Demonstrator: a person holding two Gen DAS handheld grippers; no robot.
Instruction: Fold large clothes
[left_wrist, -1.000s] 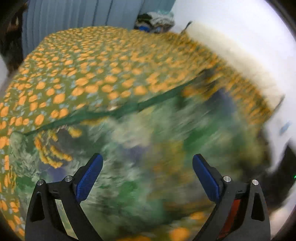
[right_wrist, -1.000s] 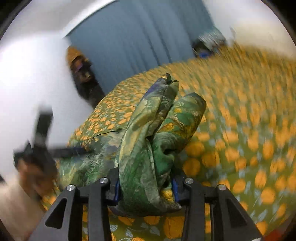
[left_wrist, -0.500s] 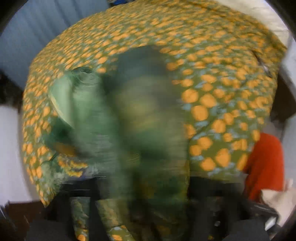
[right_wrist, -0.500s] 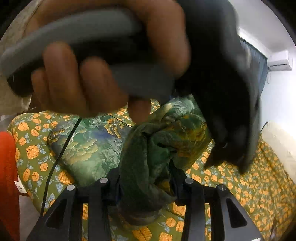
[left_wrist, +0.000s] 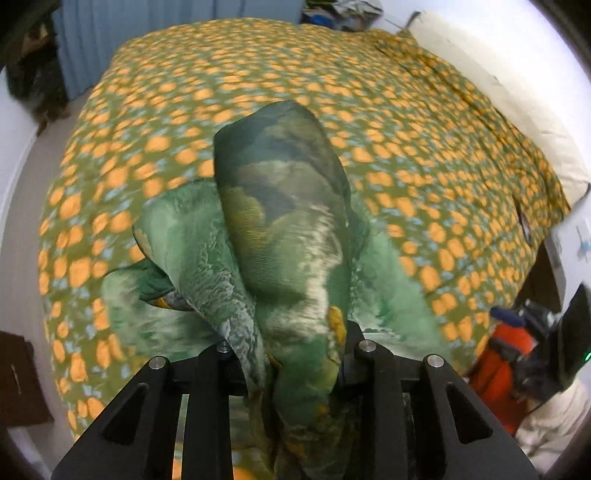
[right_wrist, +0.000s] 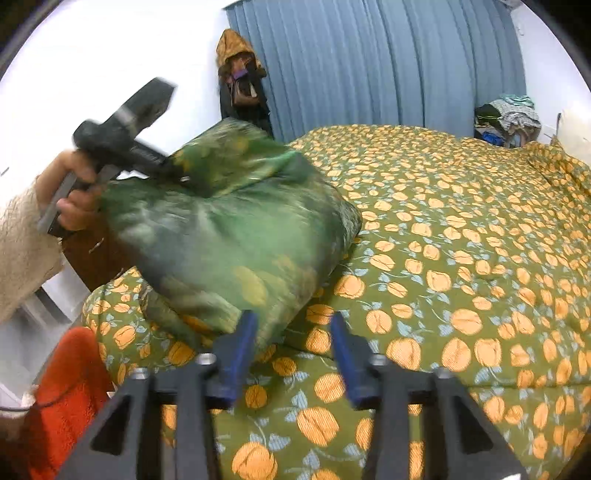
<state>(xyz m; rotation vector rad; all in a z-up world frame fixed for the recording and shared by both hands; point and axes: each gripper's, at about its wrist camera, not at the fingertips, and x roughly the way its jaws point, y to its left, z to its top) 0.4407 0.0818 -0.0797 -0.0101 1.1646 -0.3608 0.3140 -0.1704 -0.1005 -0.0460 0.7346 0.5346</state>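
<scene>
Now | left tool (left_wrist: 295, 354) clamps green garment (left_wrist: 284, 229) | right tool (right_wrist: 291, 343) parted, garment just beyond.

Bed (right_wrist: 461, 229): wide, fully covered by an olive-green spread (left_wrist: 258, 66) printed with orange fruit and pale blue leaves. Lying on it: one green patterned garment (right_wrist: 236, 236), bunched at the near corner, its lower folds resting on the spread, upper part lifted.

We see the left gripper (left_wrist: 295, 354) clamped on a bunched green garment (left_wrist: 280, 221), lifted above the orange-patterned bedspread (left_wrist: 406, 129).
</scene>
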